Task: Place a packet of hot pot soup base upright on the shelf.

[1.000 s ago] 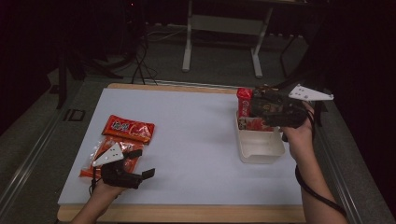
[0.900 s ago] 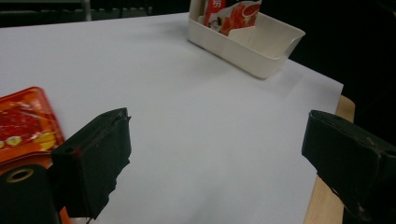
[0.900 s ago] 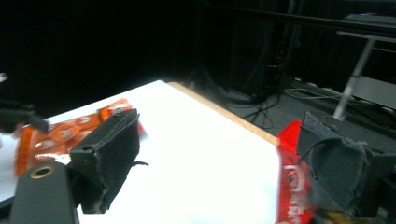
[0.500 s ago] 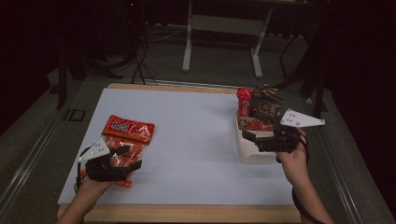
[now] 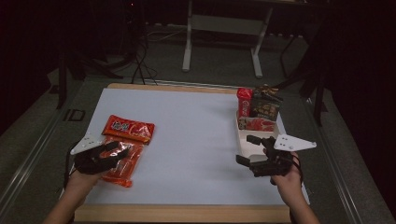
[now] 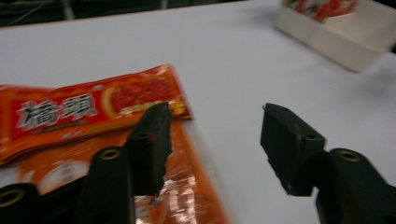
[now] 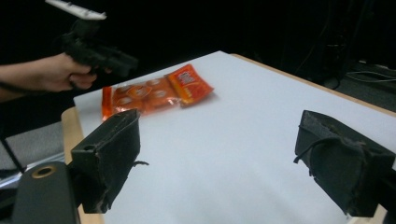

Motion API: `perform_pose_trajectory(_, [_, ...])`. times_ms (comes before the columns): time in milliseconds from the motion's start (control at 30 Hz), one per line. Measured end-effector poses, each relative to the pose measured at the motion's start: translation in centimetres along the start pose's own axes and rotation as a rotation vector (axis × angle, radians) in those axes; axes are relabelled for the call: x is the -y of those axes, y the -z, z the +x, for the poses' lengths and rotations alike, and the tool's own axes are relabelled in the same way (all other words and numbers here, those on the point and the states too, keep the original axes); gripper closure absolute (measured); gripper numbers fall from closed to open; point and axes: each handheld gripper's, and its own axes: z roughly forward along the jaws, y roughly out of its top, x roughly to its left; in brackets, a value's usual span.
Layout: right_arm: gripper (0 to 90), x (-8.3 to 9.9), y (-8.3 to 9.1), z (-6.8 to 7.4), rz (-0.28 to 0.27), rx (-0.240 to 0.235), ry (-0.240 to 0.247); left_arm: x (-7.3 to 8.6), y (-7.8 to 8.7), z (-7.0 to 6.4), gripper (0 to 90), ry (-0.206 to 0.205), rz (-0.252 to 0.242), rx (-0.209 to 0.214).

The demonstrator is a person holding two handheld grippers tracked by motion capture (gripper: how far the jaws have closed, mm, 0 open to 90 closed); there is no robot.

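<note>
Jaws stand spread and empty on both tools: the left gripper (image 5: 122, 152) hovers over a clear orange packet (image 5: 120, 161) beside a red snack packet (image 5: 128, 129) at the table's (image 5: 191, 140) left, while the right gripper (image 5: 247, 150) hangs before a white tray (image 5: 244, 140) holding snack packs (image 5: 258, 106).

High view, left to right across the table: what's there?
Left hand-held gripper over the clear orange snack bag → red-orange packet → right hand-held gripper → white tray holding the red packet and dark packet.
</note>
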Motion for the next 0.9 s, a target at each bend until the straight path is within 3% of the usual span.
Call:
perform_pose_trajectory(33, [13.9, 0.1, 0.0, 0.3, 0.005, 0.004, 0.010, -0.1, 0.0, 0.4, 52.5, 0.012, 0.008, -0.039])
perform_pose_trajectory(67, [13.9, 0.3, 0.1, 0.6, 0.003, 0.008, 0.018, -0.1, 0.0, 0.7, 56.1, 0.022, 0.008, -0.044])
perform_pose_trajectory(133, [13.9, 0.6, 0.3, 1.1, -0.004, 0.002, 0.019, -0.2, -0.1, 1.5, 62.0, 0.047, 0.024, -0.097])
perform_pose_trajectory(233, [13.9, 1.0, 0.5, 1.5, -0.004, 0.007, 0.023, -0.2, -0.1, 2.6, 70.6, 0.072, 0.044, -0.131])
perform_pose_trajectory(333, [14.0, 1.3, 0.7, 1.6, -0.007, 0.009, 0.022, -0.2, -0.4, 3.5, 79.4, 0.068, 0.079, -0.185])
perform_pose_trajectory(500, [14.1, 1.5, 0.8, 1.6, -0.022, 0.005, 0.022, 0.5, -1.0, 5.0, 89.4, 0.081, 0.127, -0.239])
perform_pose_trajectory(667, [13.9, 1.7, 0.8, 1.5, -0.022, 0.004, 0.013, 1.2, -1.3, 6.3, 90.0, 0.095, 0.173, -0.311])
perform_pose_trajectory(900, [14.1, 1.6, 0.9, 1.4, -0.023, 0.017, 0.010, 1.6, -2.2, 7.8, 90.0, 0.127, 0.229, -0.348])
